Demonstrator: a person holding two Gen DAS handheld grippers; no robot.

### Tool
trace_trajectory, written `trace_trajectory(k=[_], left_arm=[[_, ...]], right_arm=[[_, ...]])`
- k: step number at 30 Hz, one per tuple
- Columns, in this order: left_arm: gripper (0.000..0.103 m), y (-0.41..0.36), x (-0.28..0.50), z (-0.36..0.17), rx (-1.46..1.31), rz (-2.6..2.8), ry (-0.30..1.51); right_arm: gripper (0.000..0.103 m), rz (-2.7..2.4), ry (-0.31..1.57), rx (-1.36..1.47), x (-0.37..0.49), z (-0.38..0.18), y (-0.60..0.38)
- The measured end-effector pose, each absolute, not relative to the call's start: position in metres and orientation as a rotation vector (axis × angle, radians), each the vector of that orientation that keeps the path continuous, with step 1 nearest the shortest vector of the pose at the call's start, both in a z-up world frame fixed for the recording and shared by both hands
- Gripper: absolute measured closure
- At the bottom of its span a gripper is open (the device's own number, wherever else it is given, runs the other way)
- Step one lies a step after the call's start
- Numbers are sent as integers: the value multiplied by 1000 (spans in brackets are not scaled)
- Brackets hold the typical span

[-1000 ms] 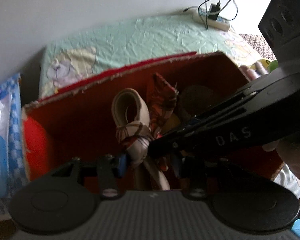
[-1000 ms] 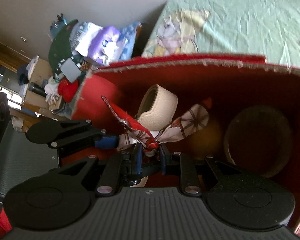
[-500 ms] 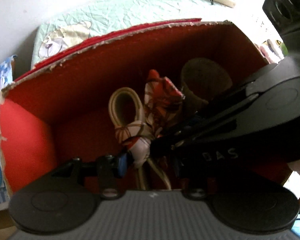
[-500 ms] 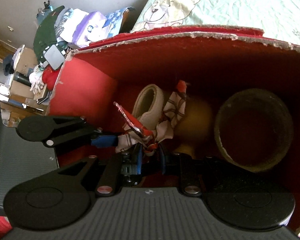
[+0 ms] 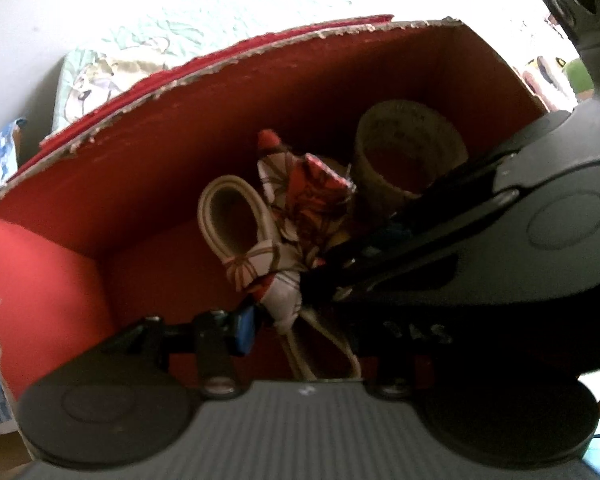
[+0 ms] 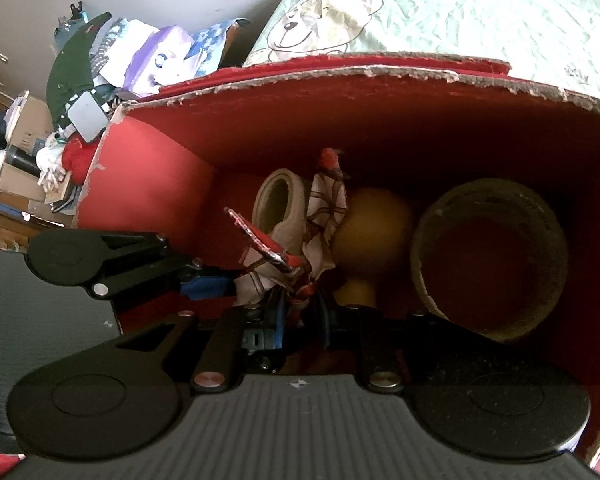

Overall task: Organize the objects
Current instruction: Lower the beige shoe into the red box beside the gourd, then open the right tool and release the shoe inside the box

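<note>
Red box (image 6: 380, 128), inside it beige belt (image 6: 278, 200) with patterned scarf (image 6: 324, 208), both grippers (image 5: 296, 312) (image 6: 300, 300) pinching scarf, yellow ball (image 6: 376, 220) and round basket (image 6: 488, 256) beside, bedsheet (image 6: 460, 8) behind box.

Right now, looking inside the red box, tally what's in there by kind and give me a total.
Cream belt loop with a red-and-white patterned scarf tied round it: 1
Round yellow-brown object, too dim to name: 1
Wide brown cardboard ring: 1
Total: 3 things in the red box. The scarf counts with its belt.
</note>
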State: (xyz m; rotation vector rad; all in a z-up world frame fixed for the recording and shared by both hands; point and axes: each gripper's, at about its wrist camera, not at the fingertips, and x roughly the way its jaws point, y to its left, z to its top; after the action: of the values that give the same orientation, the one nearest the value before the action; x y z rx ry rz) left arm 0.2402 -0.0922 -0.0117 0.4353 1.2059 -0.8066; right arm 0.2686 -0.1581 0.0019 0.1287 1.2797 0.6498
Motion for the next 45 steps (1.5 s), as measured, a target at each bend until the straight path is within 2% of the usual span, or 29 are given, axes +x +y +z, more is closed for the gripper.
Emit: trace_trajectory(k=[20, 26, 31, 45], left_arm=[[61, -94, 240, -10, 468, -780, 1174], [49, -97, 237, -10, 480, -769, 1149], [46, -91, 236, -8, 476, -765, 1142], [32, -90, 237, -5, 467, -723, 1124]], right_arm=[[83, 623, 1258, 125, 266, 2, -158], [82, 606, 1248, 118, 266, 2, -159], [82, 603, 1236, 116, 265, 3, -160], [80, 568, 1228, 120, 265, 3, -162]])
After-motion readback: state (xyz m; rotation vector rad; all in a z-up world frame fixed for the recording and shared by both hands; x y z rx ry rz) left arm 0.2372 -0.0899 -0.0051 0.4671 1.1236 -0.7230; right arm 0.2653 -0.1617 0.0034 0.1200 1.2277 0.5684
